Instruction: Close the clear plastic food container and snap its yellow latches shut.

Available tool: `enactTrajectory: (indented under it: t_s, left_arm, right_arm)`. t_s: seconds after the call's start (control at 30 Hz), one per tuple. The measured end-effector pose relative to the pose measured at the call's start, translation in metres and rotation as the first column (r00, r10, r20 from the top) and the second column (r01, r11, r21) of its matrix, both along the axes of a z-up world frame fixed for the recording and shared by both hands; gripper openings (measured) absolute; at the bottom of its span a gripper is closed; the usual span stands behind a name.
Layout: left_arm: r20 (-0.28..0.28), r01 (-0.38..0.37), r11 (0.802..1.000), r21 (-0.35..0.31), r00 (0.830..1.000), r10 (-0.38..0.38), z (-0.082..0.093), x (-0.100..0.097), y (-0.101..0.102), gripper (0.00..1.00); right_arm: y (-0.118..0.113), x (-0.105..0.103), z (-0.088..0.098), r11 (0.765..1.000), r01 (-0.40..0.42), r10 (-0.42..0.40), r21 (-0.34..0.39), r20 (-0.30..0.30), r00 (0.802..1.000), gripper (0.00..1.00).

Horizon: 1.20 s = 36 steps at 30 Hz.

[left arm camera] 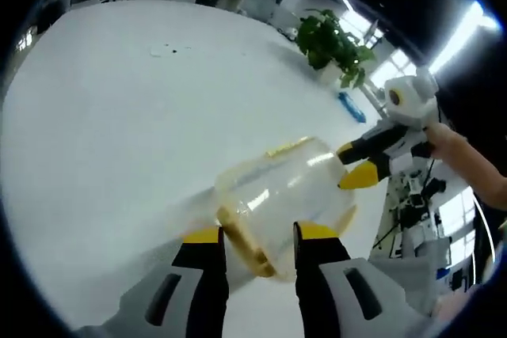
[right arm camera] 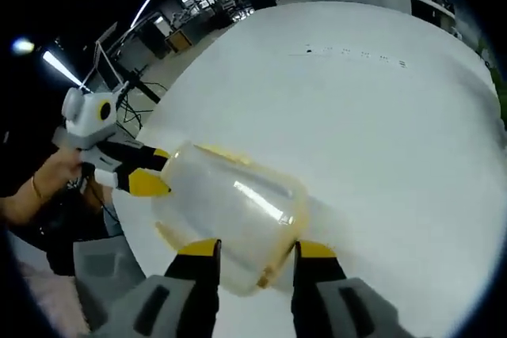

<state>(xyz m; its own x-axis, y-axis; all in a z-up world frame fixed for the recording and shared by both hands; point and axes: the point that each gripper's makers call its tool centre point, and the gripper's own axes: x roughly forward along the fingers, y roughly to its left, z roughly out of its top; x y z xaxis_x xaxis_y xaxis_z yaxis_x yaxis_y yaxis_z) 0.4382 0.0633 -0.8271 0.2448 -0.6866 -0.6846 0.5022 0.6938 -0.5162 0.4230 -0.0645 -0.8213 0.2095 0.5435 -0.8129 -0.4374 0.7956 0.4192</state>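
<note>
The clear plastic container (left arm camera: 277, 191) lies on its side over the white table (left arm camera: 119, 132), held between both grippers. My left gripper (left arm camera: 260, 233) has its yellow-tipped jaws around the container's near end, with a yellow latch (left arm camera: 245, 247) between them. My right gripper (left arm camera: 352, 162) comes in from the right and holds the far end. In the right gripper view the container (right arm camera: 230, 207) sits just ahead of my right gripper (right arm camera: 257, 248), a yellowish rim between its jaws. The left gripper (right arm camera: 154, 169) grips the container's left end. I cannot see whether the lid is fully seated.
A potted plant (left arm camera: 333, 45) and a blue object (left arm camera: 352, 107) stand near the table's far right edge. A person's hand (right arm camera: 47, 187) holds the left gripper. Small dark specks (right arm camera: 348, 53) mark the table. Desks and equipment lie beyond the table.
</note>
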Motion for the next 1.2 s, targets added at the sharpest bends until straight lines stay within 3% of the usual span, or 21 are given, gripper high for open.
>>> enactTrajectory:
  t_s: [0.1,0.27,0.4,0.43,0.47,0.6,0.67,0.73,0.83,0.93,1.1,1.2]
  left_arm:
    - [0.013,-0.041,0.999,-0.019,0.999,0.041,0.0,0.001,0.001,0.27]
    - [0.049,-0.043,0.998,-0.037,0.998,0.045,0.001,-0.001,0.001,0.28]
    - [0.131,-0.012,1.0,0.004,0.991,0.011,0.002,0.002,0.003,0.31]
    - [0.127,-0.024,1.0,0.003,0.992,0.024,0.004,0.001,0.001,0.32]
    - [0.171,-0.01,1.0,0.017,0.985,0.007,0.005,0.003,0.001,0.32]
    - [0.179,-0.01,0.999,0.034,0.984,0.004,0.006,0.003,0.001,0.33]
    - [0.216,0.015,0.998,0.068,0.976,-0.029,0.007,0.006,0.001,0.35]
    - [0.217,0.006,0.994,0.106,0.976,-0.029,0.009,0.006,0.003,0.38]
    - [0.175,0.005,0.987,0.16,0.984,-0.034,0.006,0.003,0.009,0.44]
    - [0.196,0.016,0.981,0.192,0.979,-0.054,0.006,0.0,0.015,0.5]
    - [0.111,-0.032,0.988,0.148,0.994,0.016,0.009,-0.009,0.019,0.29]
    - [0.093,-0.028,0.991,0.131,0.996,0.016,0.008,-0.01,0.017,0.24]
  right_arm:
    - [-0.001,0.0,-0.002,1.0,0.011,-0.011,-0.008,0.011,1.0,0.33]
    - [-0.001,-0.001,-0.004,1.0,0.026,-0.026,-0.001,0.027,0.999,0.33]
    - [-0.002,-0.002,-0.004,1.0,0.02,-0.019,-0.004,0.07,0.997,0.34]
    - [-0.002,-0.003,-0.003,1.0,0.023,-0.023,-0.007,0.076,0.997,0.34]
    - [-0.002,-0.002,-0.003,1.0,0.026,-0.025,-0.008,0.087,0.996,0.34]
    - [-0.003,-0.002,-0.001,0.999,-0.008,0.013,-0.041,0.115,0.993,0.34]
    - [-0.004,-0.001,-0.001,0.998,-0.021,0.027,-0.057,0.116,0.993,0.33]
    - [-0.004,-0.001,-0.001,0.998,-0.026,0.033,-0.064,0.116,0.993,0.32]
    - [-0.003,-0.002,0.0,0.996,-0.05,0.059,-0.076,0.133,0.989,0.31]
    - [0.0,-0.003,0.001,0.994,-0.055,0.067,-0.094,0.138,0.988,0.3]
    - [-0.002,-0.001,0.0,0.994,-0.048,0.061,-0.102,0.128,0.99,0.3]
    - [-0.001,-0.001,0.0,0.993,-0.052,0.065,-0.105,0.123,0.99,0.3]
